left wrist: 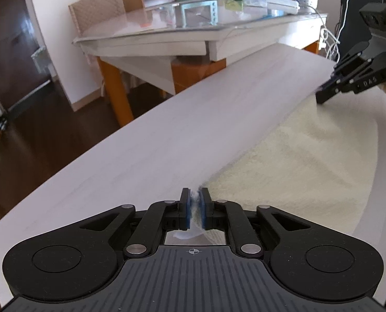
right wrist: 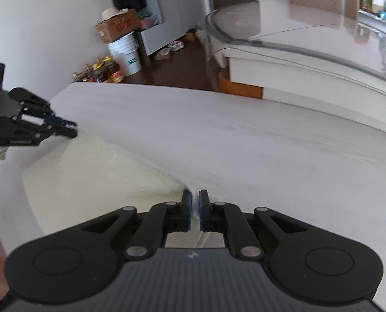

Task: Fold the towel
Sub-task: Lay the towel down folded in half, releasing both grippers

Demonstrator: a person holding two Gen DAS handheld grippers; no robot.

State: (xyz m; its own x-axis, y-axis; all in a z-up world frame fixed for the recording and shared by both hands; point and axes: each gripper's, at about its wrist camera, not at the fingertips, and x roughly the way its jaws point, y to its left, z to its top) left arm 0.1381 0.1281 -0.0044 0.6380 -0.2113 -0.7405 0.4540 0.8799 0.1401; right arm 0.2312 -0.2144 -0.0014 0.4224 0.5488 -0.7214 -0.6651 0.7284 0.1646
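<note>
A cream towel (left wrist: pixel 297 161) lies flat on a pale table (left wrist: pixel 140 156), its far edge running lengthwise from the left gripper (left wrist: pixel 194 208) at bottom centre to the right gripper (left wrist: pixel 325 96) at upper right, each narrowly pinching one corner.

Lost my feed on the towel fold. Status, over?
Left tool and right tool each pinch a towel corner. Towel on white table. Nothing in the way.
</note>
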